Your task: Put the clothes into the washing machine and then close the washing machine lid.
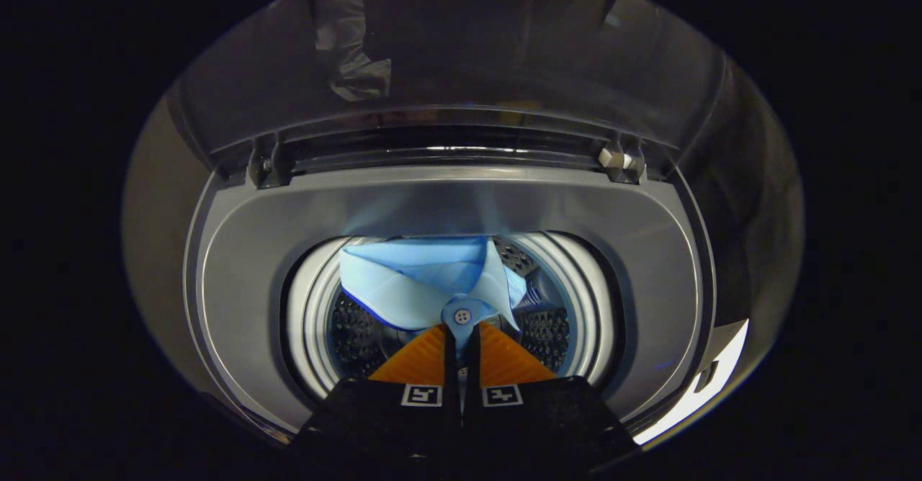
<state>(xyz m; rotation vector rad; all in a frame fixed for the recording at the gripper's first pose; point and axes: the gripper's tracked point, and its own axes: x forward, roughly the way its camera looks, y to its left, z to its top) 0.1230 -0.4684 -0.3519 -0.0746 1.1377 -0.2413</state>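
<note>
One light-blue shirt (pixel 425 279) being pinched at button (pixel 462 316) by closed gripper (pixel 462 331), being held over washing machine drum (pixel 555 330). Loading step judged underway; release into drum being called for next, then raised lid (pixel 461 56) being lowered.

The gripper (pixel 462 333) has two wedge-shaped fingers (pixel 421 362) with ribbed surfaces, mounted on dark, textured blocks. Each block carries one square black-and-white fiducial marker (pixel 421 394) near the finger base.

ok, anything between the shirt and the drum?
Nothing visible. The lid stands raised behind the opening, the jaws are pinched shut on the light blue shirt at its button, and it hangs straight over the open drum.
</note>
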